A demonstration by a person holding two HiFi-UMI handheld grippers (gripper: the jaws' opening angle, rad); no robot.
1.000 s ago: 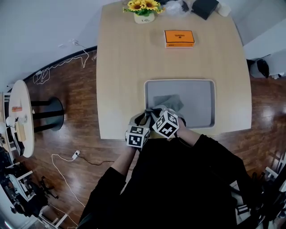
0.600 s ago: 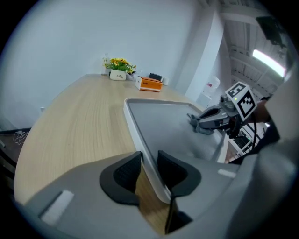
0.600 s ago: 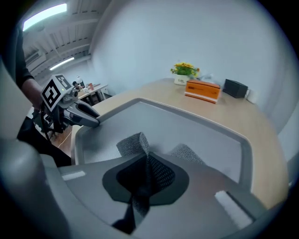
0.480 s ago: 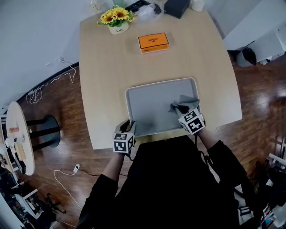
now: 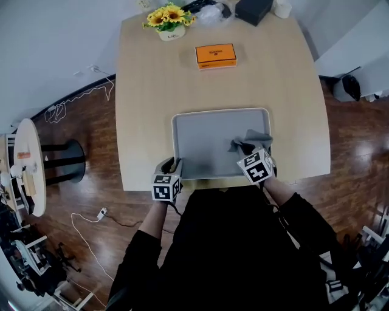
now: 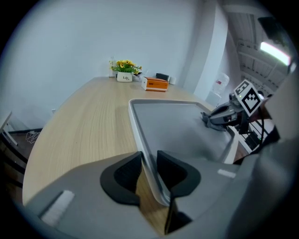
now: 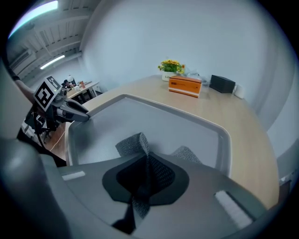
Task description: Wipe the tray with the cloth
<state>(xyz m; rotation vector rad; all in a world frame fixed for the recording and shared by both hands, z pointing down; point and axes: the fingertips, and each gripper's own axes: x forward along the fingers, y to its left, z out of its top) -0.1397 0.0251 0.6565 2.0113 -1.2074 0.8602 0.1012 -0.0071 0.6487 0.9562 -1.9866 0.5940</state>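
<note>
Mid-wipe: fingers of the left gripper point(image 5: 172, 166) clamp the grey tray point(image 5: 206, 136) at its near-left rim while those of the right gripper point(image 5: 244, 149) pinch the grey cloth point(image 5: 256, 138) by the tray's right rim, and next likely comes a pressed sweep leftward.

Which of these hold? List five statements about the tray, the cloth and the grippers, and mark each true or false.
1. The right gripper is shut on the cloth. True.
2. The left gripper hangs open above the table. False: it is clamped on the rim of the tray at its near left corner.
3. The cloth lies at the right side of the tray in the head view. True.
4. The orange box sits inside the tray. False: it lies on the table beyond the tray.
5. The flowers stand at the far end of the table. True.
</note>
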